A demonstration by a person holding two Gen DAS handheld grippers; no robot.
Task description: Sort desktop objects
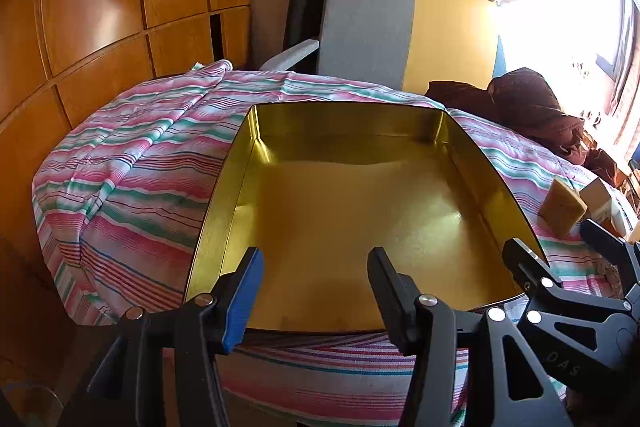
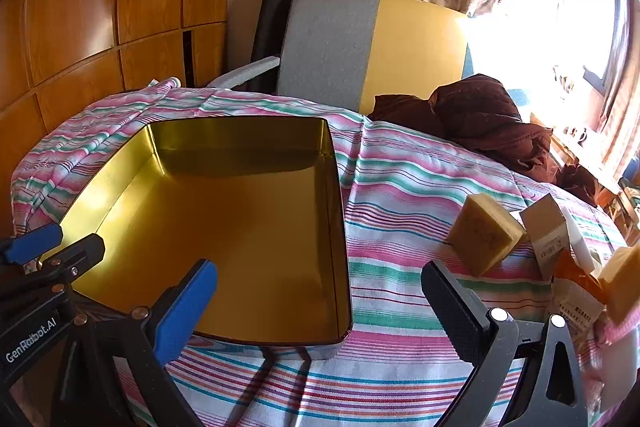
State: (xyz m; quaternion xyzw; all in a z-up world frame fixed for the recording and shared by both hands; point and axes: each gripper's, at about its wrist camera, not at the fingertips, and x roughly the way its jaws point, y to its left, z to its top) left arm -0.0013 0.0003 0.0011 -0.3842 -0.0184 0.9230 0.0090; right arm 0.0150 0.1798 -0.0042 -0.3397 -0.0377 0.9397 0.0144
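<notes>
The right gripper (image 2: 320,301) hung nearest, its fingers spread and empty, over the striped cloth just right of the gold tin (image 2: 224,227). The yellow block (image 2: 484,233) lay right of the tin, ahead and right of those fingers, apparently tilted. The left gripper (image 1: 316,291), likewise released, hovered over the tin, farther off.

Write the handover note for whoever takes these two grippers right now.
Left gripper: open, holding nothing, over the near edge of the gold tin.
Right gripper: open, holding nothing, near the tin's right side.
Tin sits on the striped cloth with nothing in it.
Yellow block, small carton and an orange packet lie right of the tin.
Done: nothing sorted yet.
Left: probably move those items into the tin, nearest block first.
</notes>
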